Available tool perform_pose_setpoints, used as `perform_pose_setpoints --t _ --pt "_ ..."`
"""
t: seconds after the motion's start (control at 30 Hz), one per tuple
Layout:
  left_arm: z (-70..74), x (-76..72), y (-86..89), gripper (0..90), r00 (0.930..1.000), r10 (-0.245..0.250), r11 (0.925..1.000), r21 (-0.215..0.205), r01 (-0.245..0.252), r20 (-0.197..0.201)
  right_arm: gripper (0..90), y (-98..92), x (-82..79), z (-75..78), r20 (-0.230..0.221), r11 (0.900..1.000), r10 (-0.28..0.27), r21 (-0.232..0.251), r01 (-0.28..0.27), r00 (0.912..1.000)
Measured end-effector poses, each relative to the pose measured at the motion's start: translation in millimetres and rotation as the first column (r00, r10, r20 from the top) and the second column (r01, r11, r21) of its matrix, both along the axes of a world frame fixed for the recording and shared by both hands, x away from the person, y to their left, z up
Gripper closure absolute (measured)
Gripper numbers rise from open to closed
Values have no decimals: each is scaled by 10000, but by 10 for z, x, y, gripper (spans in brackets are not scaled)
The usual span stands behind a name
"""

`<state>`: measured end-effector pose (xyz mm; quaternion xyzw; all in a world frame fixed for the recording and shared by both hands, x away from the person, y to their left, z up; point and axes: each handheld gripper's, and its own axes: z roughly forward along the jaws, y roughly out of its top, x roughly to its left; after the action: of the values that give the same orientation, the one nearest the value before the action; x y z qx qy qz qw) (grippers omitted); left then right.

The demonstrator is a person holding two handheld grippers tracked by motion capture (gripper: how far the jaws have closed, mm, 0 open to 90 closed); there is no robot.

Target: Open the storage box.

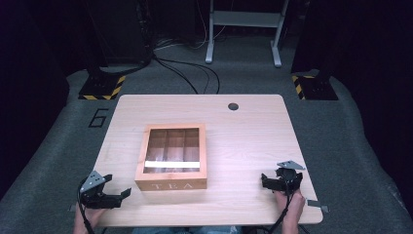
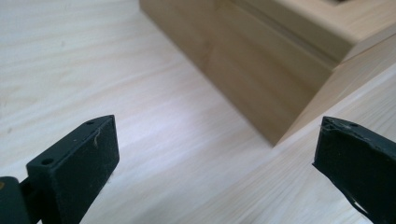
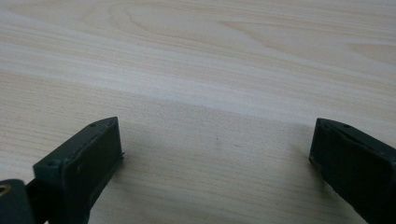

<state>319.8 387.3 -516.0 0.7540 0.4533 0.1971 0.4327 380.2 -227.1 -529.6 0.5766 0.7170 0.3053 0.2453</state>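
Light wooden bench [image 1: 253,141], rounded corners, a dark round hole [image 1: 233,106] near its far edge. Wooden tea box [image 1: 172,157] sits on the bench left of centre, toward the near edge; lid shut, clear window in the lid showing three compartments beneath, "TEA" lettered on the near face, a bright strip of glare across the window. Left gripper [image 1: 113,196] low at the near-left corner of the bench, held by a hand [image 1: 87,217] coming in from the bottom, grey three-cornered plate on top, pointing right toward the box; near it but not touching. In the left gripper view its fingers [image 2: 74,168] stand wide apart with nothing between them, a corner of the box ahead and to the right. Right gripper [image 1: 269,183] at the near-right of the bench, well apart from the box, held by the other hand [image 1: 291,202], pointing left. In the right gripper view its fingers [image 3: 79,165] are likewise spread wide over bare wood grain, holding nothing. Grey carpet floor [image 1: 350,126] around the bench, cables [image 1: 190,68] and a grey metal frame [image 1: 243,29] beyond the far edge.
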Motion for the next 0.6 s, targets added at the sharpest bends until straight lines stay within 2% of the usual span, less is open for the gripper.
perform_pose_setpoints --t 0.17,0.3,0.37,0.43,0.5,0.6 --pt "-86 28 111 0 9969 276 9989 386 -249 -735 18 1 0 0 -2 10000 -2 2 2 10000" --pt "-150 57 174 0 9899 548 9957 814 -444 -1307 18 1 0 0 1 10000 -5 1 5 10000" --pt "-159 66 184 0 9904 774 9927 1012 -658 -1149 19 1 -1 0 -9 10000 -7 8 7 10000" --pt "-155 76 197 0 9885 890 9899 1209 -742 -1220 18 1 0 -1 9 10000 -7 -7 7 10000" --pt "-159 90 185 0 9879 1015 9824 1681 -810 -1172 18 2 0 -1 -1 10000 -15 7 15 10000" --pt "-169 111 177 0 9885 1072 9814 1708 -880 -1064 18 2 -1 -1 9 10000 -17 5 17 10000"
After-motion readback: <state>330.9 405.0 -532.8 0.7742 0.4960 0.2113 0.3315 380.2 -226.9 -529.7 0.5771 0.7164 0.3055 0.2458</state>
